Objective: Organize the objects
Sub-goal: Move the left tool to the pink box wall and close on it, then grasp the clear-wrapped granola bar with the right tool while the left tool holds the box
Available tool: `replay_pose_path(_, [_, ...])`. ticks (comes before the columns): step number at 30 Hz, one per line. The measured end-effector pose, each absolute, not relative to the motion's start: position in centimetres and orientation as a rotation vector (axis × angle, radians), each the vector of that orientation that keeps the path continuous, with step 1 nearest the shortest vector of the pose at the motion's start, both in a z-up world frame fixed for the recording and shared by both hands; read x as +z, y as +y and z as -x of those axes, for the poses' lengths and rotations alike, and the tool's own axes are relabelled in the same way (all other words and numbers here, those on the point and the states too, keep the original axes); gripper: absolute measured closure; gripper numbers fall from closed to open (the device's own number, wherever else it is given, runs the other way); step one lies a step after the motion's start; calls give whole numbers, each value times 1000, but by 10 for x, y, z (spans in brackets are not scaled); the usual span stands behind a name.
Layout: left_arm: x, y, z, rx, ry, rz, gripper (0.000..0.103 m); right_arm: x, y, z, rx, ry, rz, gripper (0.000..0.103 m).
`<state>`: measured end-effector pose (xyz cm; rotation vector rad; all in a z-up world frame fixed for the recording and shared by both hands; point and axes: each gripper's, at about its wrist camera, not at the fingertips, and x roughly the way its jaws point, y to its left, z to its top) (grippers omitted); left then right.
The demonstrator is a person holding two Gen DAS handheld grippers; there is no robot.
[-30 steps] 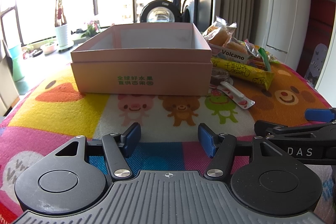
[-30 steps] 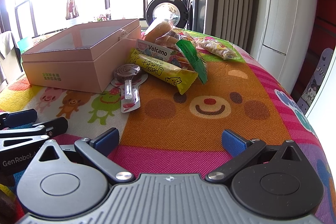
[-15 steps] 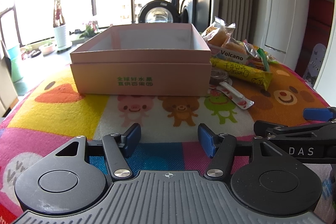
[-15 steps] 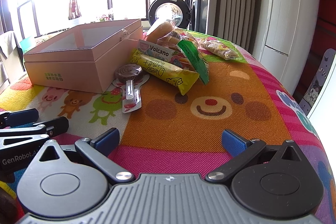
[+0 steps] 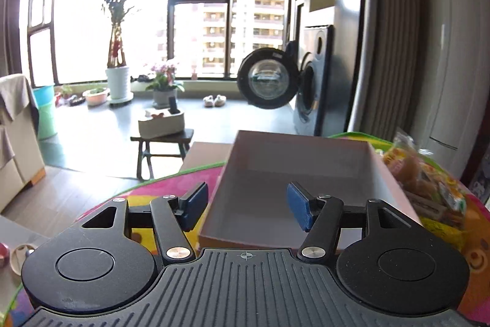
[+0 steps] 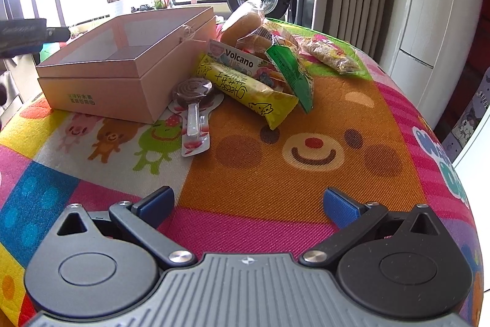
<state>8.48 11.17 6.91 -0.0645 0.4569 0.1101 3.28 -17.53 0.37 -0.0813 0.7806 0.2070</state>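
Note:
An open, empty pink cardboard box (image 6: 122, 72) stands on the cartoon-print tablecloth (image 6: 275, 173). To its right lies a heap of snacks: a chocolate lollipop (image 6: 191, 91), a yellow cheese bar (image 6: 248, 91), a Volcano packet (image 6: 239, 60), a green wrapper (image 6: 291, 72), wrapped buns (image 6: 242, 23) and a grain bar (image 6: 330, 54). My left gripper (image 5: 245, 204) hovers open above the box's (image 5: 306, 173) near edge, nothing between its fingers. My right gripper (image 6: 248, 204) is open and empty, low over the cloth, well short of the snacks. The left gripper's tip (image 6: 30, 32) shows in the right wrist view.
Snack bags (image 5: 428, 183) sit right of the box. Beyond the round table's far edge are a wooden stool (image 5: 162, 149), a washing machine with open door (image 5: 266, 81), potted plants (image 5: 116, 51) and a sofa corner (image 5: 15, 137). A white cabinet (image 6: 435, 5) stands to the right.
My left gripper has risen and moved forward over the box, opening wider. My right gripper has lifted and advanced a little toward the snacks.

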Motion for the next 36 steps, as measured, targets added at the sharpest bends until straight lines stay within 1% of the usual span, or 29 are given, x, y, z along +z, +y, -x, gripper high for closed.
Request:
replay_pose_path(4, [60, 142, -119, 137, 536, 128, 41, 4, -176, -34, 195, 789, 74, 0])
replay_pose_path(6, [51, 148, -131, 123, 576, 138, 41, 5, -175, -36, 196, 804, 75, 0])
replay_pose_path(8, [42, 150, -143, 107, 617, 152, 43, 6, -174, -41, 194, 826, 78, 0])
replay_pose_path(11, [29, 149, -153, 95, 653, 191, 62, 6, -172, -44, 181, 833, 75, 0])
replay_pose_path(12, [26, 150, -154, 85, 660, 198, 74, 6, -171, -43, 174, 821, 72, 0])
replay_pose_path(15, [25, 150, -145, 72, 636, 210, 80, 4, -167, -42, 161, 790, 73, 0])
replay_pose_path(16, [26, 153, -143, 71, 628, 228, 85, 6, -166, -45, 177, 798, 75, 0])
replay_pose_path(17, [27, 157, -140, 76, 619, 252, 87, 8, -166, -48, 202, 809, 77, 0])
replay_pose_path(19, [27, 160, -134, 71, 603, 280, 89, 18, -167, -54, 234, 785, 75, 0])
replay_pose_path(24, [27, 153, -130, 76, 588, 270, 89, 67, -189, -82, 132, 570, 57, 0])
replay_pose_path(26, [27, 149, -128, 69, 590, 258, 89, 75, -199, -114, 94, 579, 80, 0])
replay_pose_path(29, [28, 145, -127, 49, 596, 244, 89, 71, -216, -171, 40, 616, 111, 1])
replay_pose_path(30, [28, 144, -127, 43, 595, 241, 89, 67, -220, -190, 11, 627, 132, 3])
replay_pose_path(31, [27, 144, -127, 38, 594, 237, 89, 61, -223, -208, -8, 646, 142, 13])
replay_pose_path(32, [27, 143, -127, 35, 592, 234, 89, 54, -228, -227, -13, 678, 136, 21])
replay_pose_path(36, [22, 146, -128, 19, 574, 234, 89, 28, -242, -281, 15, 788, 12, 24])
